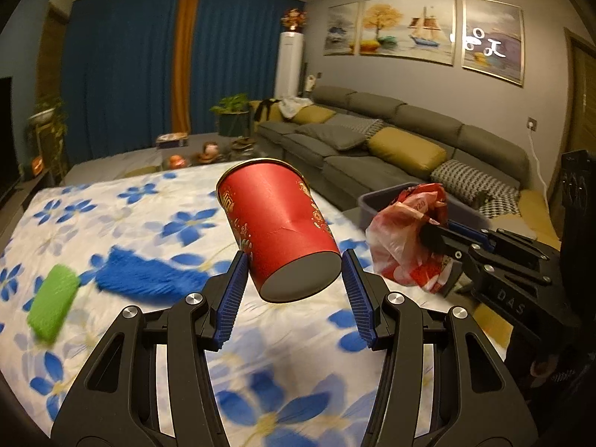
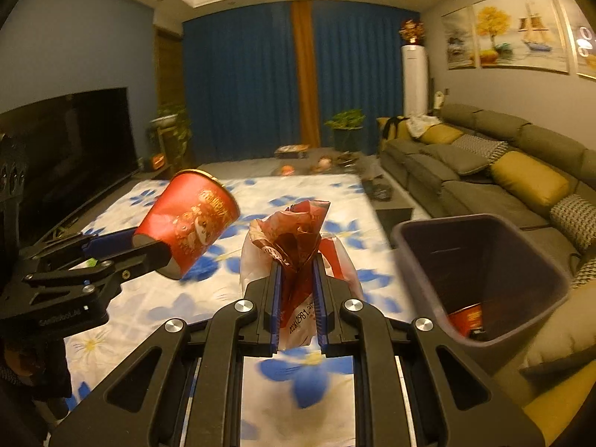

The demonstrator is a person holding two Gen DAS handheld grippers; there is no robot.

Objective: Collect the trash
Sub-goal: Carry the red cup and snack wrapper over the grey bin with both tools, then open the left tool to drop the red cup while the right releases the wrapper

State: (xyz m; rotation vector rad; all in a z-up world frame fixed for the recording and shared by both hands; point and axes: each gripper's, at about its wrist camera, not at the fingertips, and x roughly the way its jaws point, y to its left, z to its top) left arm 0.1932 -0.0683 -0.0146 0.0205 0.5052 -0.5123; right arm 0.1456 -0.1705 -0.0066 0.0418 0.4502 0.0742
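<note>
Gripping a red paper cup [image 1: 277, 223] by its base end, the left gripper [image 1: 294, 283] has its blue-padded fingers [image 1: 232, 298] spread about as wide as the cup's bottom, one pad against each side of the wall. The cup is tilted, its grey underside turned toward the camera and its gold-rimmed mouth pointing away and up, held in the air above the floral cloth [image 1: 111, 216]. A dent creases the cup's side. From the right wrist view the same cup [image 2: 186, 219] is seen to the left, pinched at its lower end.

The right gripper [image 2: 298, 298] has its fingers [image 2: 273, 298] drawn close together, clamping a crumpled red and clear plastic wrapper [image 2: 294, 246] between the pads; the bunched plastic sticks up above the fingertips and a printed strip hangs down between them. In the left wrist view this wrapper [image 1: 406, 231] hangs just in front of the bin [image 1: 372, 201].

The dark purple bin [image 2: 480, 275] stands just right of the right gripper, beside the cloth, tilted open toward the camera, with a red piece [image 2: 465, 318] lying at its bottom. On the cloth to the left lie a fuzzy blue item [image 1: 149, 275] and a green one [image 1: 52, 305], touching end to end.
</note>
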